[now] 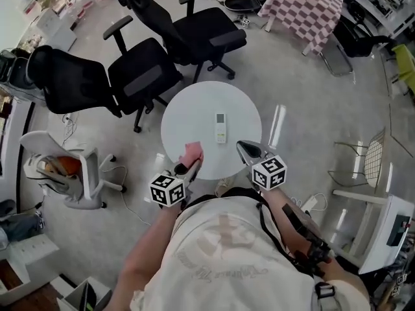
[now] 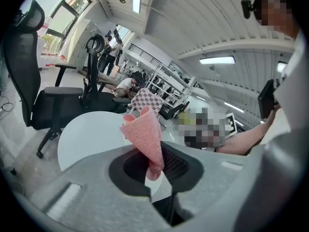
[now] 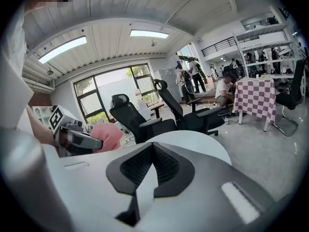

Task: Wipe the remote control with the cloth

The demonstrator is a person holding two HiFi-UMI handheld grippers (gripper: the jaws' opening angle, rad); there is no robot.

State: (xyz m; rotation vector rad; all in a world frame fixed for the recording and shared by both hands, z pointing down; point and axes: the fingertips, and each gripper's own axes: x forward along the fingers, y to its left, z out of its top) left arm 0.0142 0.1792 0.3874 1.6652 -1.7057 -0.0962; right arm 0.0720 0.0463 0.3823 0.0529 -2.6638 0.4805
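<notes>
A white remote control (image 1: 221, 127) lies flat near the middle of the round white table (image 1: 188, 112). My left gripper (image 1: 191, 163) is at the table's near left edge, shut on a pink cloth (image 1: 192, 152) that sticks up from its jaws. In the left gripper view the cloth (image 2: 145, 136) stands pinched between the pads. My right gripper (image 1: 244, 149) hovers over the near right edge, shut with nothing in it. From the right gripper view the cloth (image 3: 108, 135) and left gripper show at the left; the remote is hidden there.
Three black office chairs (image 1: 142, 76) stand beyond the table. A white chair (image 1: 78, 173) sits at the left, a wire chair (image 1: 369, 164) at the right. A checkered-cloth table (image 1: 305, 8) is far back. People stand and sit in the background (image 3: 224, 92).
</notes>
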